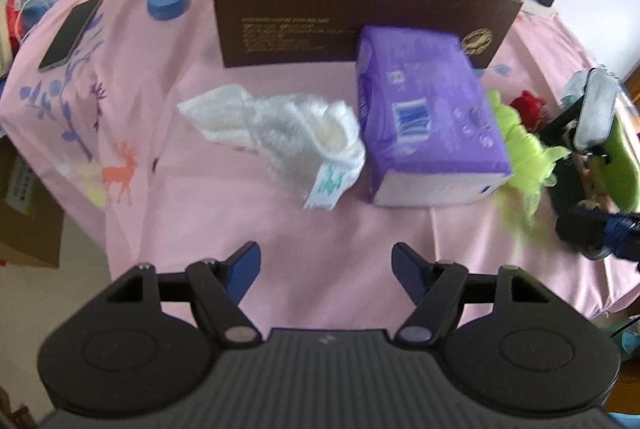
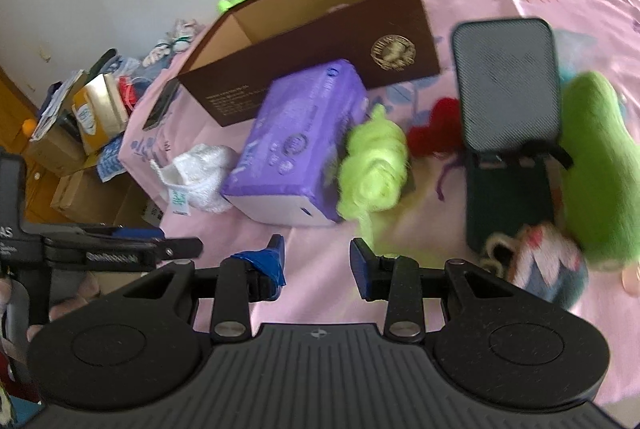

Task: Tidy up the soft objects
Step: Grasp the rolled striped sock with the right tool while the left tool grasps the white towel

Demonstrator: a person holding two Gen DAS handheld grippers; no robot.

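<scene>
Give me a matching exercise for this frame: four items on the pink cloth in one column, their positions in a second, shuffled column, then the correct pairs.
Items:
1. purple soft pack
2. white sock
3. smartphone
4. neon-green fluffy toy

Positions:
A. lying flat near the cloth's left edge in the left wrist view
B. leaning against the brown cardboard box
C. pressed against the pack's right side
D. crumpled just left of the pack

Pairs: 1-B, 2-D, 3-A, 4-C
</scene>
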